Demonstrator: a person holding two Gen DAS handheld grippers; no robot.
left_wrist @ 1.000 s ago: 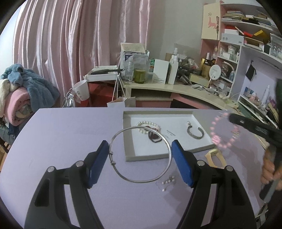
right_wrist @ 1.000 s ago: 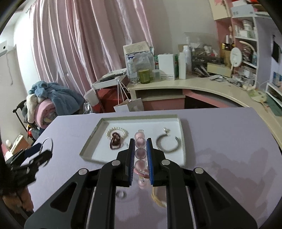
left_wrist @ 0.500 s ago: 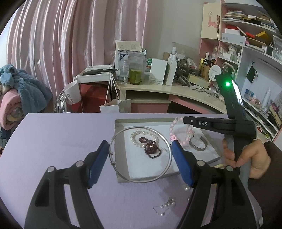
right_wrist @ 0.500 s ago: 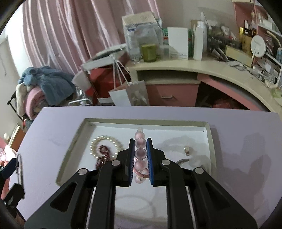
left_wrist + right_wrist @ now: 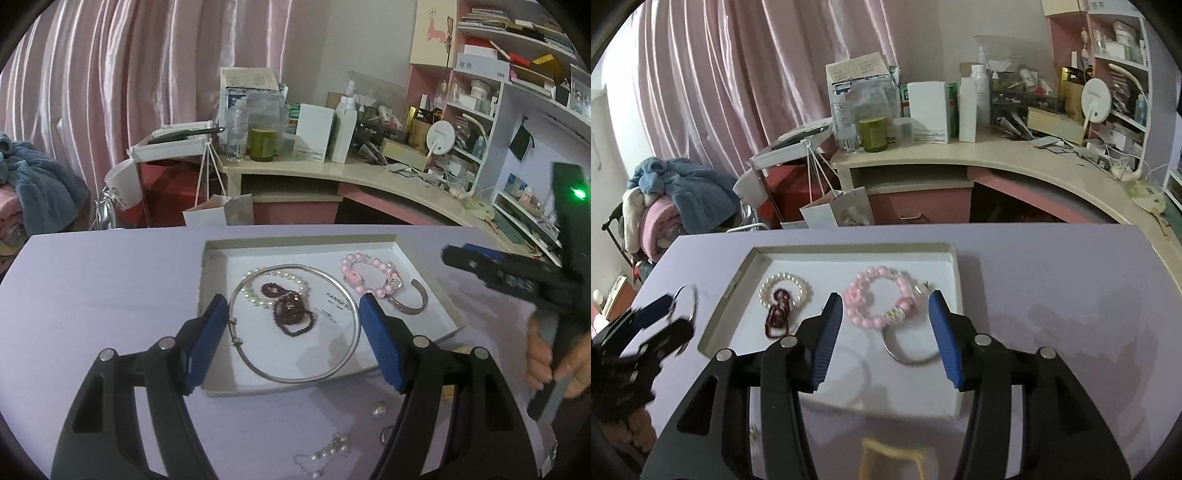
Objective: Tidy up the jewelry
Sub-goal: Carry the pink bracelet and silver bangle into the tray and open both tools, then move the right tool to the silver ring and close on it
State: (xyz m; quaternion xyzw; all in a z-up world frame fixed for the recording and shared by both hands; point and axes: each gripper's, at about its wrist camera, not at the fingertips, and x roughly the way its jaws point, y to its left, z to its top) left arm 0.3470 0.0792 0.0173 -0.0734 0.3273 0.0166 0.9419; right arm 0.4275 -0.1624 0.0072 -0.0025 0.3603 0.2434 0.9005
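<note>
My left gripper is shut on a large silver bangle and holds it over the near part of the white tray. A pink bead bracelet lies in the tray, partly on a silver cuff. Left of them lie a pearl bracelet and a dark red bead strand. The jaws of my right gripper are opening above the pink bead bracelet. Their pads stand clear of it on both sides. The cuff pokes out from under the beads.
Small pearl pieces and a tiny ring lie loose on the purple table in front of the tray. A pale yellow item sits at the near edge. Behind the table are a cluttered desk and a pile of laundry.
The right gripper carried the pink bracelet over the tray and opened, and the bracelet now lies in the tray. The left gripper moved forward with the bangle until it hangs over the tray.
</note>
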